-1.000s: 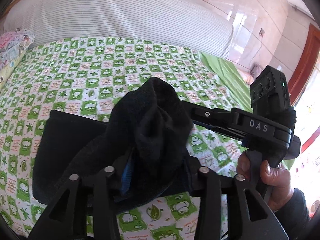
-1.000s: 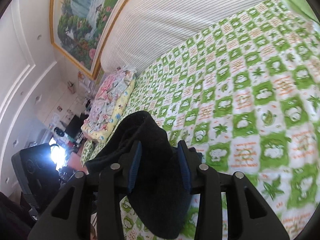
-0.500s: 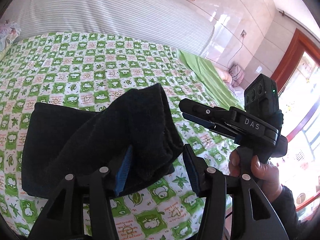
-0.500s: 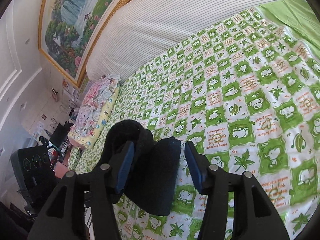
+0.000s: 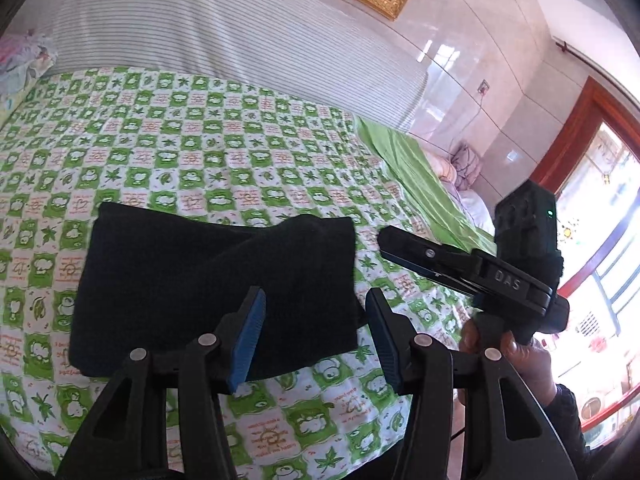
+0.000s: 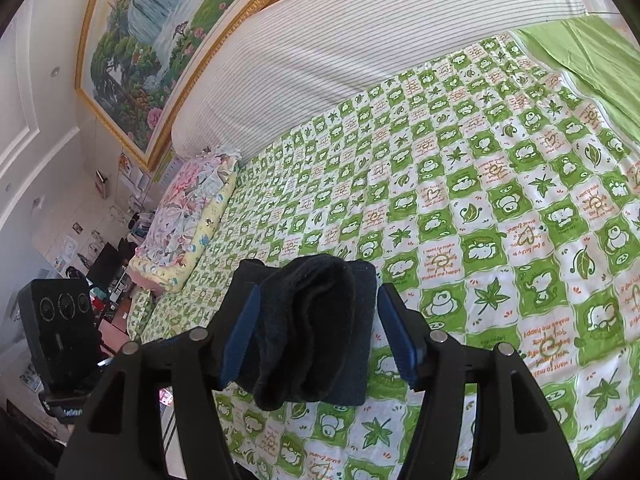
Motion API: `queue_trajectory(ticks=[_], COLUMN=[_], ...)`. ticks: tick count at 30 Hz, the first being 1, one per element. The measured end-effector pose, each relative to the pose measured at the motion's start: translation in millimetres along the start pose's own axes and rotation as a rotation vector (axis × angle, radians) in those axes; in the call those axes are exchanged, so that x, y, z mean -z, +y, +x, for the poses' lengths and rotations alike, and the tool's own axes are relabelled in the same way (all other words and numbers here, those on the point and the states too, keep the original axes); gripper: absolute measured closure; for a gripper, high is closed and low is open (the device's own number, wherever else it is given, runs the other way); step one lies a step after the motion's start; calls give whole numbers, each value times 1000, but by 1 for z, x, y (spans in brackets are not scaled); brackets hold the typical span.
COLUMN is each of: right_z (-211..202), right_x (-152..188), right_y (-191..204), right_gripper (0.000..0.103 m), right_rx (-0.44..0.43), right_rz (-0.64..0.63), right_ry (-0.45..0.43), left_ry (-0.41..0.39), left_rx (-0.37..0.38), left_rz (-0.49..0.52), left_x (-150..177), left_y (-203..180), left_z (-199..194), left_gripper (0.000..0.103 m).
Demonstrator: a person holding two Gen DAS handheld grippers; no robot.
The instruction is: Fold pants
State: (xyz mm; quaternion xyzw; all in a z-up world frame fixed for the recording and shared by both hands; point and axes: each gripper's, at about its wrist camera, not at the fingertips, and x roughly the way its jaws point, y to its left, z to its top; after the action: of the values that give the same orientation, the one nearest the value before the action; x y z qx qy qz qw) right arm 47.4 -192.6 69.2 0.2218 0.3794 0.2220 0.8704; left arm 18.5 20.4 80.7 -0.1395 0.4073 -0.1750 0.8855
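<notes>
The black pants lie folded into a thick rectangle on the green checked bed sheet. My left gripper is open above their near right edge, holding nothing. My right gripper is open with the folded end of the pants lying between its blue pads, not pinched. The right gripper also shows in the left wrist view, just right of the pants.
A striped headboard cushion runs along the far side of the bed. A floral pillow lies at the left end. A plain green sheet covers the right side. The bed's near edge is below the grippers.
Both grippers have opened and let go of the pants. The lifted fold has dropped flat onto the rest of the pants, and both grippers have pulled back a little.
</notes>
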Motion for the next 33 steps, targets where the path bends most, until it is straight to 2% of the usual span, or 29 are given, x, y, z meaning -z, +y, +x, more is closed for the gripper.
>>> queue_trajectory(ticks=[10,16,22,33], right_z=[4,11,12,18], right_x=[12,17,23,29], right_y=[22,31,32,34], right_gripper=[32,30,26,25], right_rx=[50,102,139,174], right_rz=[-39,-58,-50,-33], right_ry=[29,55,66,92], left_ry=[-22,-25,-23,-8], left_rx=[-67,-100,-131,-173], left_rz=[-72,-106,-139,-156], left_x=[-2,-1,0,1], left_y=[37,53,74,100], left_z=[-13,-17,-19,-24], left_gripper=[50,50,50,48])
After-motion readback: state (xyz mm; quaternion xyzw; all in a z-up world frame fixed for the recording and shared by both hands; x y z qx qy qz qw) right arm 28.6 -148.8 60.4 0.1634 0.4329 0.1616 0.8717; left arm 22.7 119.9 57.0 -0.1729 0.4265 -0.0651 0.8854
